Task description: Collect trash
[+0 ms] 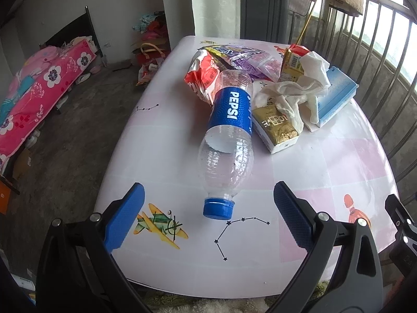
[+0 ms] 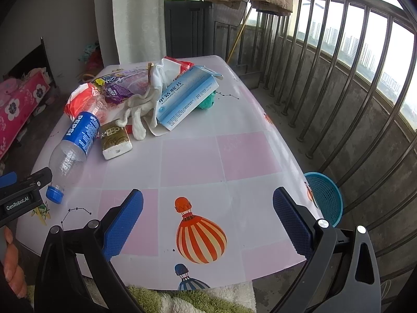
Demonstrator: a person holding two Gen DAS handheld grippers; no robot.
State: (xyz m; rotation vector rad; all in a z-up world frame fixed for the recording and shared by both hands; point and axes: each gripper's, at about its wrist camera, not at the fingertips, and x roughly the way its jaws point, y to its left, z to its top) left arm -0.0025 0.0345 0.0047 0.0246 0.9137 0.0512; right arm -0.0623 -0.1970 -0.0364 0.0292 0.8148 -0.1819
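An empty Pepsi bottle (image 1: 229, 140) with a blue cap lies on the pink-and-white table (image 1: 338, 172), cap toward me. Behind it lie a red snack bag (image 1: 202, 74), a purple wrapper (image 1: 245, 57), a gold tissue pack (image 1: 273, 127), crumpled white tissue (image 1: 294, 91) and a blue box (image 1: 336, 94). My left gripper (image 1: 208, 219) is open, its fingers either side of the bottle cap, just short of it. My right gripper (image 2: 208, 219) is open and empty over the table's near right part. The bottle (image 2: 75, 140) and blue box (image 2: 185, 101) show there too.
A blue mesh basket (image 2: 325, 198) stands on the floor right of the table, by the balcony railing (image 2: 338, 78). A bed with a pink flowered cover (image 1: 39, 96) is at the left. A green lump (image 2: 207, 103) lies behind the blue box.
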